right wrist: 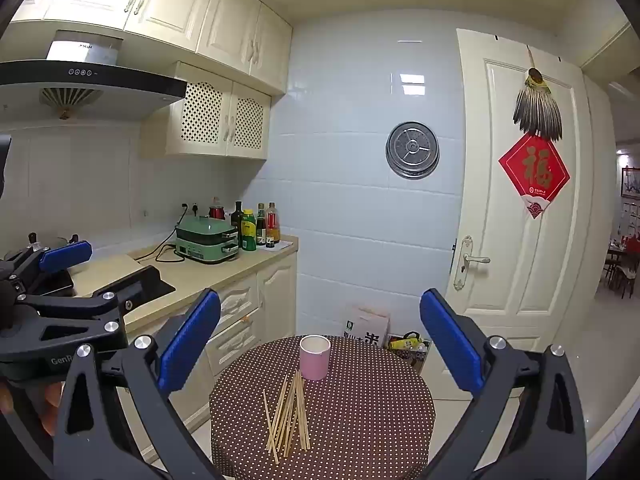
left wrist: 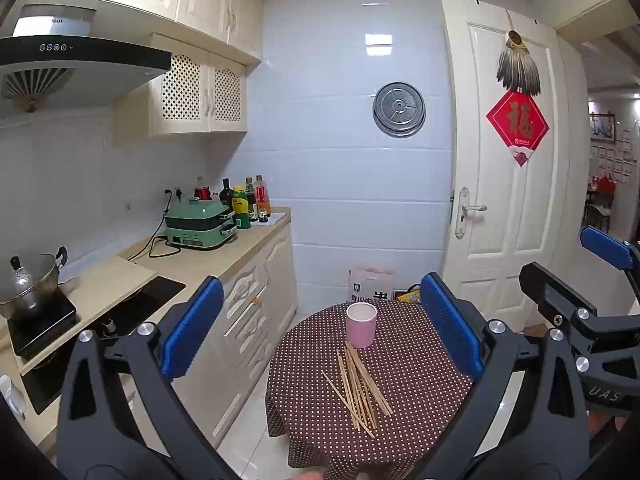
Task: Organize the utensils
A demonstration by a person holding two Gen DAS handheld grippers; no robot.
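Chopsticks (left wrist: 358, 390) lie loose in a fan on the round table (left wrist: 420, 392) as I look through the left wrist camera, their far tips touching the foot of the pink cup (left wrist: 361, 325), which stands upright and looks empty from here; my left gripper (left wrist: 322, 322) hangs above the near edge of the dotted brown cloth with its jaws spread wide and nothing between the blue pads (left wrist: 192, 328); off to the right I catch my right gripper (left wrist: 576, 268) from the side, likewise released, clear of the table; on the counter (left wrist: 208, 258) to the left sit a green cooker (left wrist: 198, 224) and a row of bottles (left wrist: 246, 200), and a steel pot (left wrist: 30, 284) sits on the stove nearer me; over to the right wrist camera now; same table (right wrist: 380, 412), the chopsticks (right wrist: 288, 416) spread just in front of the cup (right wrist: 315, 357), well ahead of my fingers; the right gripper (right wrist: 320, 340) has its jaws fully apart and holds nothing; at the left edge my left gripper (right wrist: 100, 268) shows side-on, its jaws apart too, over the counter side; part of a hand (right wrist: 48, 404) shows below it; a white door (right wrist: 520, 220) with a red hanging (right wrist: 534, 174) stands behind the table.
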